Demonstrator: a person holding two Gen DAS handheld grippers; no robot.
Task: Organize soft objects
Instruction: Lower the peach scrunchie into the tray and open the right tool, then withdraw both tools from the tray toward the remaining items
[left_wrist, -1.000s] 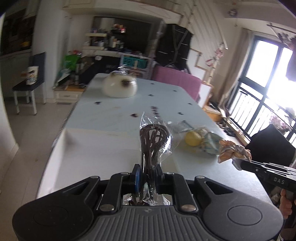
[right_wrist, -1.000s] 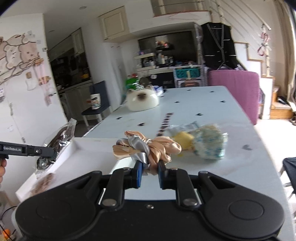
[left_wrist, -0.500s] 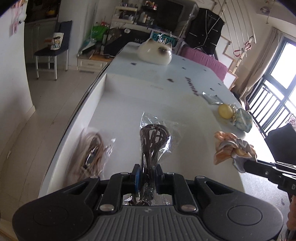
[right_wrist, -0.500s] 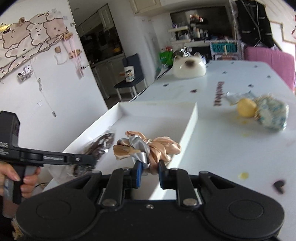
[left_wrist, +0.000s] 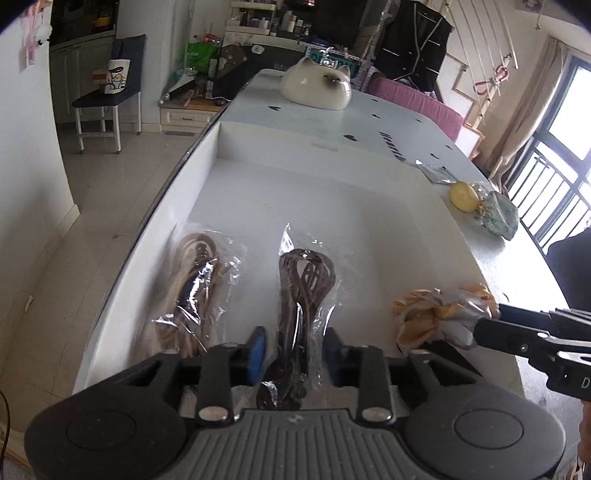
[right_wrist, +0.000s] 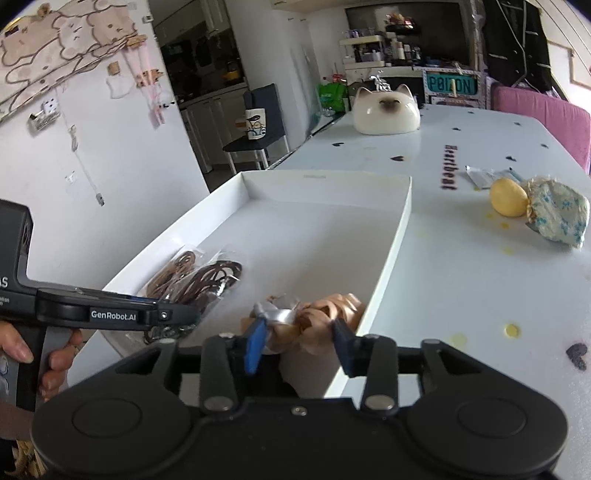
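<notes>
A white shallow box (left_wrist: 218, 147) (right_wrist: 402, 221) lies on the table. My left gripper (left_wrist: 294, 349) is open over it, and the bag of dark brown hair ties (left_wrist: 304, 284) (right_wrist: 212, 278) lies on the box floor between its fingers. A bag of tan hair ties (left_wrist: 194, 280) (right_wrist: 173, 267) lies beside it on the left. My right gripper (right_wrist: 299, 341) is open, with the peach and silver scrunchies (right_wrist: 314, 317) (left_wrist: 439, 314) resting in the box between its fingers, near the right wall.
On the table to the right lie a yellow round soft object (right_wrist: 508, 197) (left_wrist: 463, 192) and a blue floral one (right_wrist: 559, 216) (left_wrist: 498, 218). A white cat-shaped object (left_wrist: 316, 86) (right_wrist: 386, 110) stands at the far end. The table's left edge drops to the floor.
Both grippers have opened and let go. The brown hair-tie bag and the scrunchies now lie in the box. Both grippers moved lower and nearer the box's front.
</notes>
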